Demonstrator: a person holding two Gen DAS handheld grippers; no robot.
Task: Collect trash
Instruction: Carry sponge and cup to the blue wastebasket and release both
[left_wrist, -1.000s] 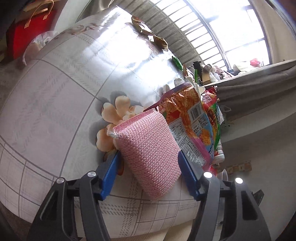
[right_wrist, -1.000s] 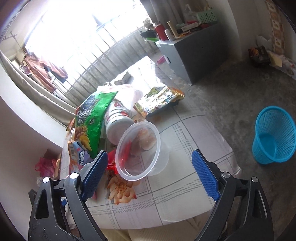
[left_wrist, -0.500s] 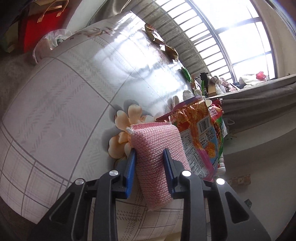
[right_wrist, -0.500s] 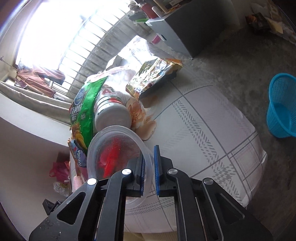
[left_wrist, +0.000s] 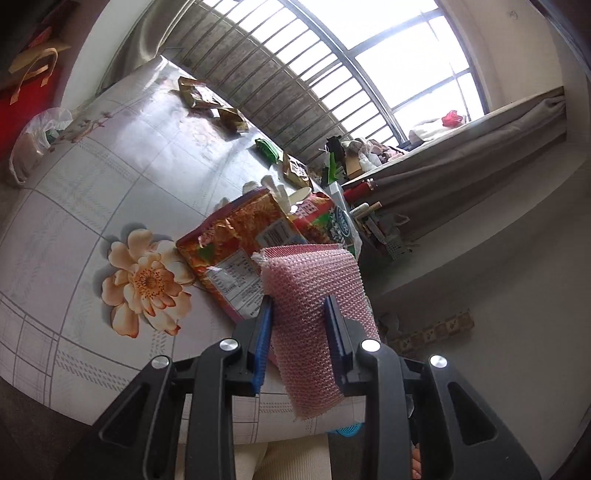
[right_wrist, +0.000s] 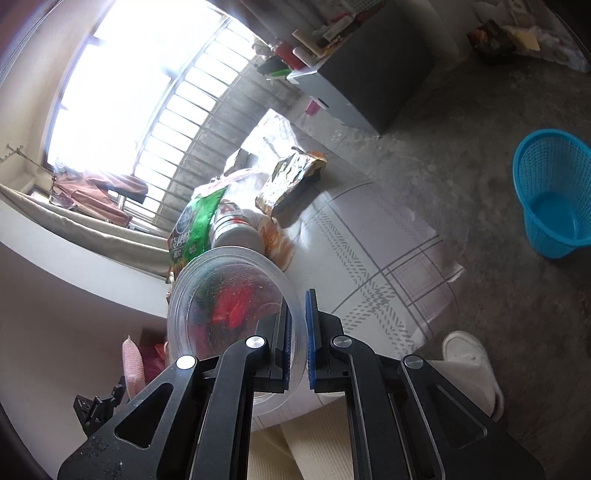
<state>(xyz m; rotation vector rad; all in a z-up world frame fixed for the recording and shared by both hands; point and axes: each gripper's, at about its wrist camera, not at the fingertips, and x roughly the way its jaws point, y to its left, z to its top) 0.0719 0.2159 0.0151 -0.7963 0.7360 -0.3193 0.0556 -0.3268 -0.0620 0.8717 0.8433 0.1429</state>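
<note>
Two claws loaded: left gripper (left_wrist: 300, 341) clamps pink scrub sponge (left_wrist: 314, 314) between pads, right gripper (right_wrist: 297, 338) pinches thin rim of clear plastic container (right_wrist: 229, 306) — rim may slip, container drops before blue basket (right_wrist: 554, 192) far right of claw.

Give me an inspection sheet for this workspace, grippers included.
Surface: table under a checked, flower-printed cloth.
Job's things: pink scrubbing sponge; clear plastic tub; blue basket on the floor.
Clutter: orange snack bag, green chip bag, foil wrapper.
Grippers: left gripper shut on the sponge; right gripper shut on the tub's rim.
Cables: nothing seen.
Surroundings: barred window, grey cabinet.
</note>
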